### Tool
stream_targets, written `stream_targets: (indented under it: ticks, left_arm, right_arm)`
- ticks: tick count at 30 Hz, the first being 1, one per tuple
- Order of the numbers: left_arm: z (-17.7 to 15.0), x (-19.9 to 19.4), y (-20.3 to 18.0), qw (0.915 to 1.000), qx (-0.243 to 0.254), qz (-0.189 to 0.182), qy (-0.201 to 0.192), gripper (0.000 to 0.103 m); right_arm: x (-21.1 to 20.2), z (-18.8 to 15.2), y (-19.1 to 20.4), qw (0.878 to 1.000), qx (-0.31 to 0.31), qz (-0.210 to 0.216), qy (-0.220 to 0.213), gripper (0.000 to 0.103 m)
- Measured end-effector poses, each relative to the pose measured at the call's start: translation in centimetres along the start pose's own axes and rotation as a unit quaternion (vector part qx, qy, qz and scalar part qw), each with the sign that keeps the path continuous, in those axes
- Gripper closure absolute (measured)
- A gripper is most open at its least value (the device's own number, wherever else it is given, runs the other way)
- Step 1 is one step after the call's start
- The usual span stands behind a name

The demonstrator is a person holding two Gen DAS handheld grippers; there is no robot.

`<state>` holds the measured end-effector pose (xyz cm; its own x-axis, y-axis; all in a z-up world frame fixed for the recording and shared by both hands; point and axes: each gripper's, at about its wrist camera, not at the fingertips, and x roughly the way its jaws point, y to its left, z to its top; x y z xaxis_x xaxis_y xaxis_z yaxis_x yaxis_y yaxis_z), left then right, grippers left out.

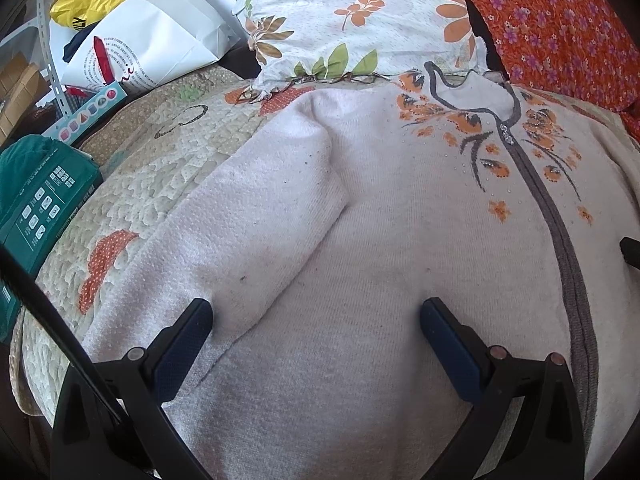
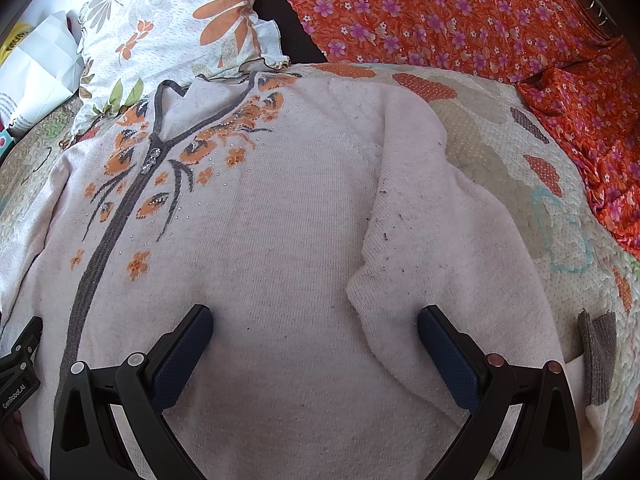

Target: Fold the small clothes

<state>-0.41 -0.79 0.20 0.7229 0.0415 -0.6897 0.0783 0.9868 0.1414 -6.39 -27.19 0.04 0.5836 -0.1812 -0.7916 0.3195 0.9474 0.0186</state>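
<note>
A pale pink knitted cardigan with orange flowers and a grey front band lies face up on a quilted bed cover. Its left sleeve is folded inward over the body. Its right sleeve lies along the side, ending in a grey cuff. My left gripper hovers open over the lower left body beside the folded sleeve. My right gripper hangs open over the lower right body, its right finger by the sleeve's edge. Neither holds anything.
A floral pillow lies just beyond the collar. Orange flowered fabric covers the far right. White and yellow bags and a green box crowd the left edge of the quilt.
</note>
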Motion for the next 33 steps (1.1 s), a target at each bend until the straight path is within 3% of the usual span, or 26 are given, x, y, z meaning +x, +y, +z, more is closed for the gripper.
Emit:
stream_targets:
  ticks: [33]
  left_arm:
    - [-0.04,0.07,0.08,0.9999,0.0,-0.001,0.01,0.0]
  right_arm:
    - [0.0,-0.01,-0.02,1.0,0.0,0.0,0.0,0.0]
